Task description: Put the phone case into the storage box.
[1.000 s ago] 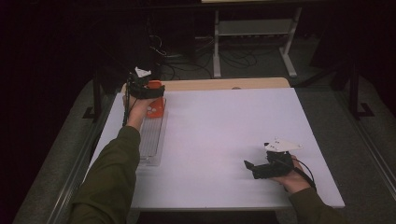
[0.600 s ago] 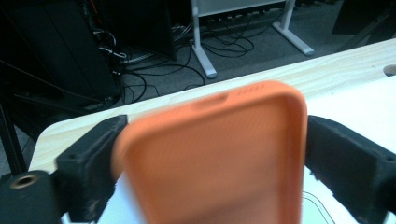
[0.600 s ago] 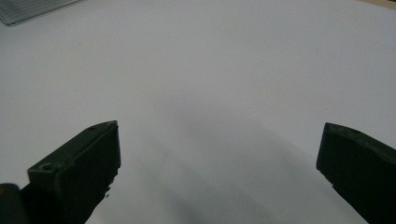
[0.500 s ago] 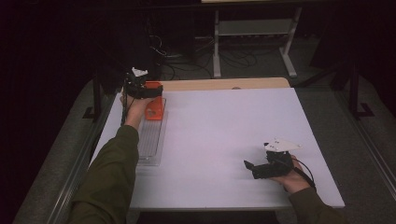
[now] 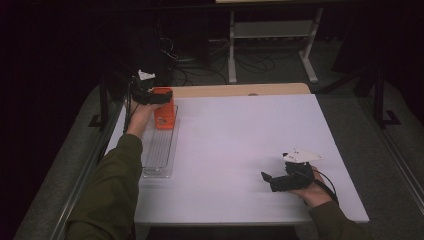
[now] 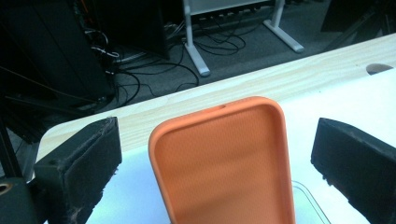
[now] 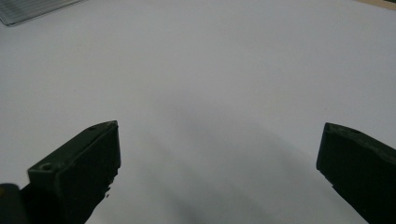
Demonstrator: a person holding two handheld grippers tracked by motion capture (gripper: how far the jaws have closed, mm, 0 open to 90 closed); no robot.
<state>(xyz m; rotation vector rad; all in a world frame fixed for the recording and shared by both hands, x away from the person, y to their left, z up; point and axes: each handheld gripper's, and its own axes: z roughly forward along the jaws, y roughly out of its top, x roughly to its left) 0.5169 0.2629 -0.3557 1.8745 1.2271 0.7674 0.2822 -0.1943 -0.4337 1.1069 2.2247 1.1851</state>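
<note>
An orange phone case (image 5: 164, 114) stands upright at the far end of a clear ribbed rack (image 5: 159, 155) on the left of the white table (image 5: 240, 135). My left gripper (image 5: 159, 95) is over its top. In the left gripper view the case (image 6: 224, 158) rises between the two jaws with a gap on each side. The left gripper (image 6: 217, 128) is open, and its jaws have just been opening. My right gripper (image 5: 269, 181) rests low at the near right of the table, pointing left. Its jaws stand wide apart over bare white tabletop, and the right gripper (image 7: 219, 135) holds nothing.
A bare wooden strip (image 5: 235, 90) runs along the table's far edge. Beyond it are a dark floor with cables and a metal stand (image 5: 270, 45). The rack's near part holds nothing. A corner of the rack (image 7: 32, 9) shows at the top left of the right gripper view.
The left gripper's jaws have spread and let go of the orange case, which stays upright in the rack. The right hand has not moved.
</note>
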